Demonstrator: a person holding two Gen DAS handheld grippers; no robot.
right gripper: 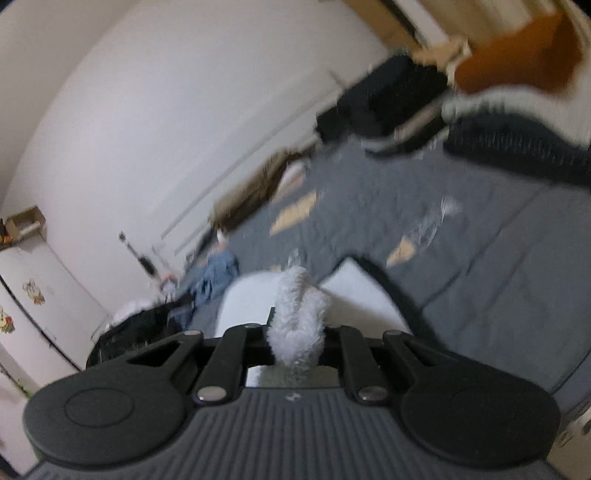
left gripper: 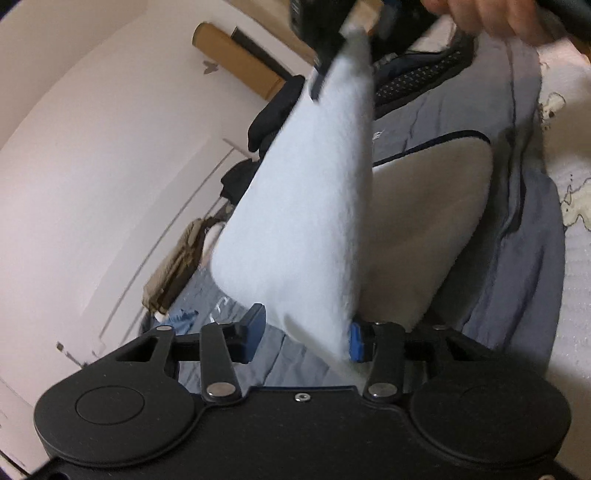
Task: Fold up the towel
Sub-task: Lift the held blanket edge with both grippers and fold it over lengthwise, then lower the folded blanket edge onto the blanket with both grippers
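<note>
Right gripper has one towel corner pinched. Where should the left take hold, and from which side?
Judging by the hang, take the towel's free lower corner, now between the left gripper's open jaws. Come straight on along the bottom edge; the cloth hangs taut from the right gripper above, so that corner sticks out.

Your right wrist view is smeared by motion blur throughout: the dark heap (right gripper: 384,107) and the orange object (right gripper: 517,55) at the far end cannot be identified. The right gripper's (right gripper: 295,332) fingertips are buried under the towel (right gripper: 299,317). In your left wrist view, the hand (left gripper: 491,14) is cut off by the top edge, and the towel's (left gripper: 314,206) upper corner is blurred.
</note>
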